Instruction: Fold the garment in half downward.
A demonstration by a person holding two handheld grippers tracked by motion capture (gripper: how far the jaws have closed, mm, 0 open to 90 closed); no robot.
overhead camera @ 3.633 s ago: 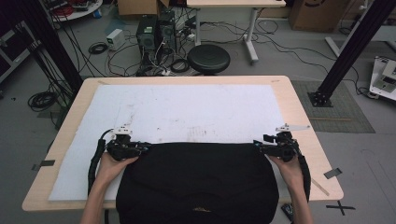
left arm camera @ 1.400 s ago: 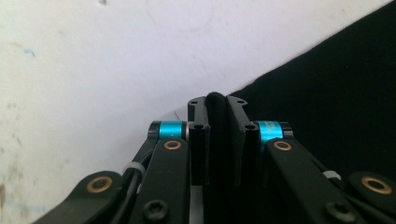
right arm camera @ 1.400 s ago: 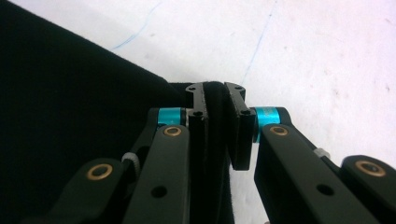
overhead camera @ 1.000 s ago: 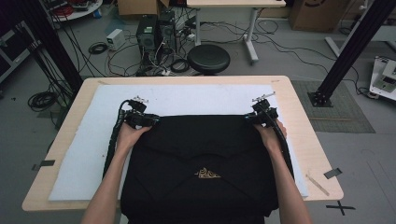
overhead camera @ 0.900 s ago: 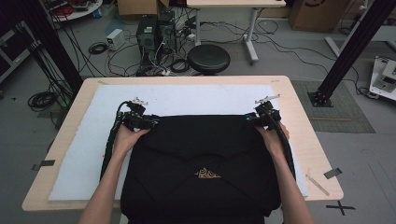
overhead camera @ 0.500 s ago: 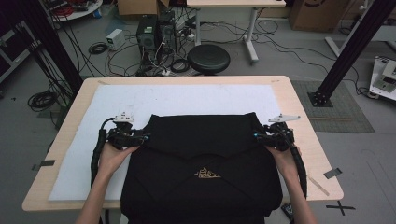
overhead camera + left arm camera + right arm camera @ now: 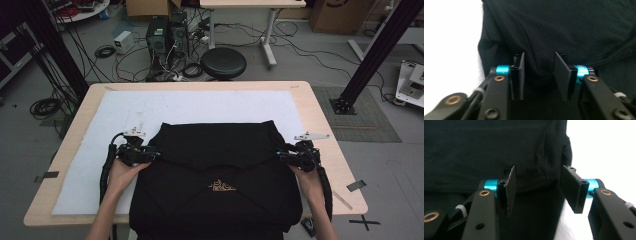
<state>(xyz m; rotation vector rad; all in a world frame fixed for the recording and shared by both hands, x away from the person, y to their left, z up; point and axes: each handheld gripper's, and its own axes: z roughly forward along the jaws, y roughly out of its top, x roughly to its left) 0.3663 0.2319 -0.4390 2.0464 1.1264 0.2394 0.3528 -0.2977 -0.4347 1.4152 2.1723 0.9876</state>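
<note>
Black shirt (image 7: 215,175) lies w/ its long axis running away from the person. Left gripper (image 7: 150,154) just been closing, right gripper (image 7: 285,156) part open, each astride a side fold, neither pinching yet.

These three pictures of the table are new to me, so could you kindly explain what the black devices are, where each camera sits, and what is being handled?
No robot arm is here: a person holds a two-jaw tool in each hand. The high view looks down from above the person's side of the table, with the forearms entering at the bottom. There the left gripper sits at one side edge of a black garment, and the right gripper at the other. The garment lies folded on a white mat and bears a small gold emblem.

The other two pictures come from cameras riding on the tools, looking along their black jaws. In both, the jaws stand apart with the garment's folded edge between them; the left jaws have just been closing. Neither pair presses the cloth yet.
</note>
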